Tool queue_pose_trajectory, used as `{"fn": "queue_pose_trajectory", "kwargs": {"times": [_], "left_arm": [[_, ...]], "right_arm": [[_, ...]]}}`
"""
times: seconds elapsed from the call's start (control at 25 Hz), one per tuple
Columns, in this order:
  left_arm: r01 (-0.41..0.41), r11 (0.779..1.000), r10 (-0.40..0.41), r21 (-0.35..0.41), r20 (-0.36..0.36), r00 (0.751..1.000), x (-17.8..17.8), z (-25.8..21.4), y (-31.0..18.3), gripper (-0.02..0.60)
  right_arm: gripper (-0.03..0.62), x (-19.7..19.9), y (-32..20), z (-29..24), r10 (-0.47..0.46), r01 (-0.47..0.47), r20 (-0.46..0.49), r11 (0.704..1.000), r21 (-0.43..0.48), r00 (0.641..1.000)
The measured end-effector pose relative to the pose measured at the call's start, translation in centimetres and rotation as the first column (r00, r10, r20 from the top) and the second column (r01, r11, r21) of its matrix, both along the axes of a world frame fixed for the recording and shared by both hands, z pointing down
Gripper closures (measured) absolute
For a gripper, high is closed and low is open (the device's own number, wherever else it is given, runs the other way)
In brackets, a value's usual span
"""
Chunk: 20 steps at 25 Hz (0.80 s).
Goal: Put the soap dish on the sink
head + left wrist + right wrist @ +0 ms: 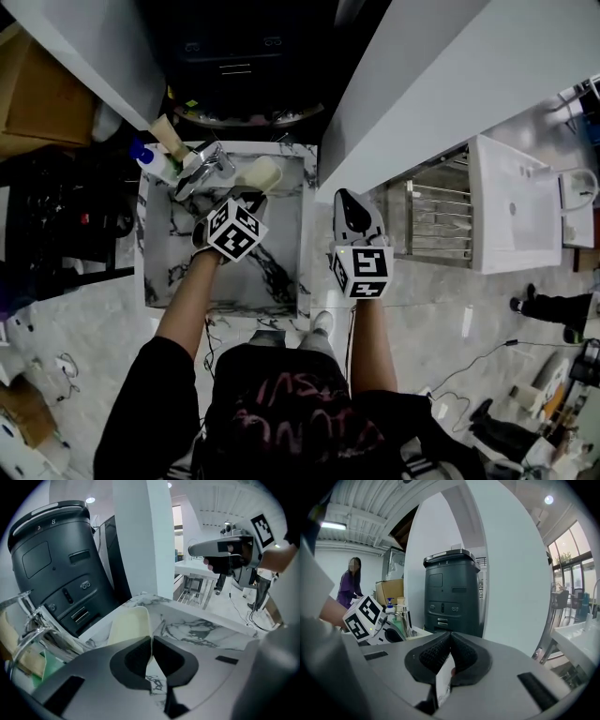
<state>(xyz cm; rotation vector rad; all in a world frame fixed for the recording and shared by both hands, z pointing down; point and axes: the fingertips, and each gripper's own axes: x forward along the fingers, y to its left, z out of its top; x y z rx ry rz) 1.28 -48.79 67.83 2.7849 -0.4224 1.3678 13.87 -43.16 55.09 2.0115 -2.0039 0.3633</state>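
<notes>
The cream soap dish [265, 173] is at the back right corner of the marble sink [307, 239], just right of the chrome faucet [202, 167]. My left gripper [251, 195] reaches over the basin and is shut on the dish's near rim. In the left gripper view the dish [129, 625] runs from the left gripper [151, 639] out over the marble ledge [201, 630]. Whether it rests on the ledge is not clear. My right gripper [349, 199] hangs in the air just right of the sink, shut and holding nothing; the right gripper [450, 637] shows its pads pressed together.
A blue-capped pump bottle [150, 159] and a brush stand left of the faucet. A dark machine [234, 56] is behind the sink, and a white pillar [422, 84] is to its right. Further right are a metal rack [436, 220] and a white basin [516, 202]. A person [349, 585] stands far left.
</notes>
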Motion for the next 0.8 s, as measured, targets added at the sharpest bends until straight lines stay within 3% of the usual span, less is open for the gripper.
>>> {"fn": "queue_pose_trajectory", "kwargs": {"times": [0.44,0.8], "left_arm": [[-0.013,1.000,0.014,-0.025,0.059,0.998,1.3,2.7,-0.6,0.551],[0.037,0.999,-0.037,-0.027,0.023,0.999,1.1,2.1,-0.9,0.520]], "right_arm": [[0.580,1.3,1.2,0.8,0.049,-0.050,-0.017,0.998,-0.028,0.999],[0.580,1.2,1.0,0.9,0.036,-0.036,-0.014,0.999,-0.028,0.999]]}}
